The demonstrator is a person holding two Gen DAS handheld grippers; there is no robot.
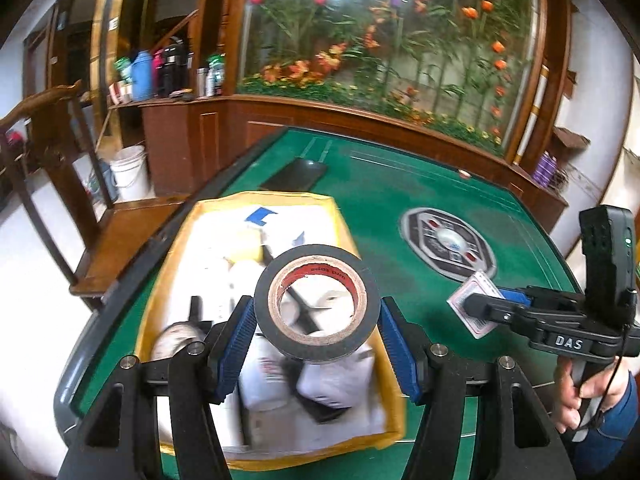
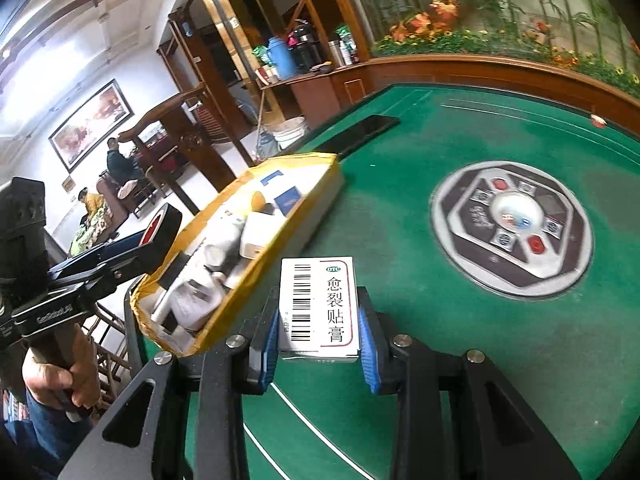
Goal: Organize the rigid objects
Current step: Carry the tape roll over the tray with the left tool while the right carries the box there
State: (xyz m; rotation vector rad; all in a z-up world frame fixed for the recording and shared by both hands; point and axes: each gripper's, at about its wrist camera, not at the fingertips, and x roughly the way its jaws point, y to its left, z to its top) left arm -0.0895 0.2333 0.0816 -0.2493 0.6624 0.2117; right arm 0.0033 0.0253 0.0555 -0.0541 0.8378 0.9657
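Left wrist view: the left gripper clamps a tape roll directly over the yellow box at frame centre, nearer than the right gripper, which grips a small carton lower right.

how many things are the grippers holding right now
2. A roll of black tape sits clamped in the left gripper above the yellow box; a small white medicine carton is clamped in the right gripper over the green table.
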